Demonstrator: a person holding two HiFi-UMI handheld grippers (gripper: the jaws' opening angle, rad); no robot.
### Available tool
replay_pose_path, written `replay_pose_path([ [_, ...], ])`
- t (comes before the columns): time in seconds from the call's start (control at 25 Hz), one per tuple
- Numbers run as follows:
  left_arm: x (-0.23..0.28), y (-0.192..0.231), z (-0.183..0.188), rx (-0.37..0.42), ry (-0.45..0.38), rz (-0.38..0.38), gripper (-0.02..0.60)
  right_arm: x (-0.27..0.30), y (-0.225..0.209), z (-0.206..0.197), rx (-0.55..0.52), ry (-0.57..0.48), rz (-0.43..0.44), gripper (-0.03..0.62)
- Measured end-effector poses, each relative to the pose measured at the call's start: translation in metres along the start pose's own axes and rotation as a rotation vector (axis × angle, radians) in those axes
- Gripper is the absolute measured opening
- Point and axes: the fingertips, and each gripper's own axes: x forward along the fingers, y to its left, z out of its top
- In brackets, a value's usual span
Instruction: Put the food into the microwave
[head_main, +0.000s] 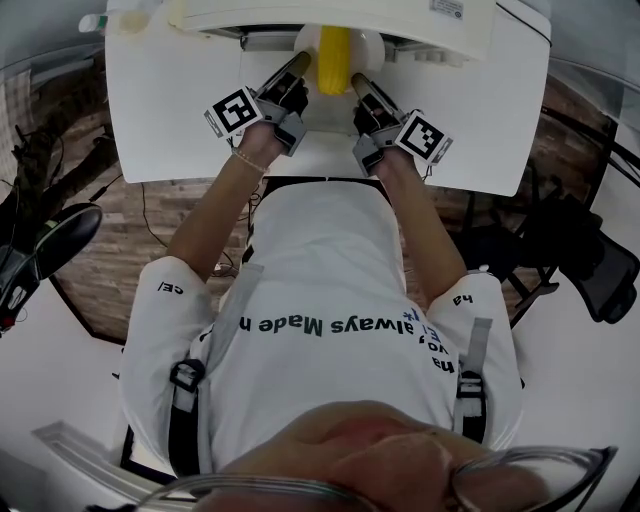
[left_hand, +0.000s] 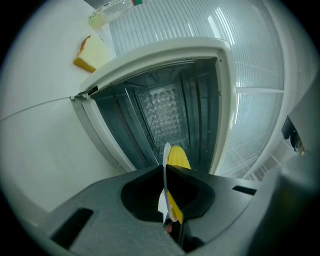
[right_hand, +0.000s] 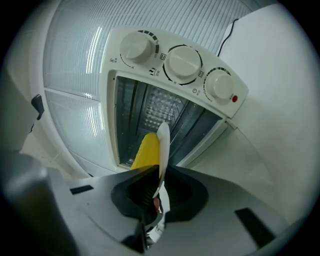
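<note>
1 corn (head_main: 334, 60), 1 plate (head_main: 372, 46), 2 tools (head_main: 302, 63) (head_main: 358, 80)

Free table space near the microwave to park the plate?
Bare table left of the left gripper and right of the right gripper, out to the edges. Microwave cavity looks empty. Crowded: far-left corner, bread slice and bottle.

We see the microwave (left_hand: 165, 54) cased in glossy cream plastic with smooth knobs (right_hand: 184, 63) at upper centre, its cavity (left_hand: 165, 107) dull dark metal, the plate (left_hand: 164, 160) thin, smooth and white, the corn (left_hand: 178, 157) yellow and finely ribbed, the left gripper (left_hand: 166, 170) and right gripper (right_hand: 159, 172) matt grey plastic, and the table (head_main: 170, 110) smooth white.
</note>
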Motion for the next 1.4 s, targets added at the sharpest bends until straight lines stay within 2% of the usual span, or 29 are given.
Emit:
replay_pose_path([
  [0.68, 0.03, 0.031, 0.016, -0.033, 0.002, 0.044, 0.018, 0.028, -0.029, 0.019, 0.041, -0.008, -0.035, 0.031],
  [0.96, 0.037, 0.035, 0.02, -0.023, -0.002, 0.05, 0.018, 0.033, -0.033, 0.022, 0.055, -0.023, -0.037, 0.031],
  [1.4, 0.042, 0.033, 0.03, -0.001, -0.029, 0.051, 0.018, 0.04, -0.035, 0.025, 0.195, -0.075, -0.044, 0.021],
])
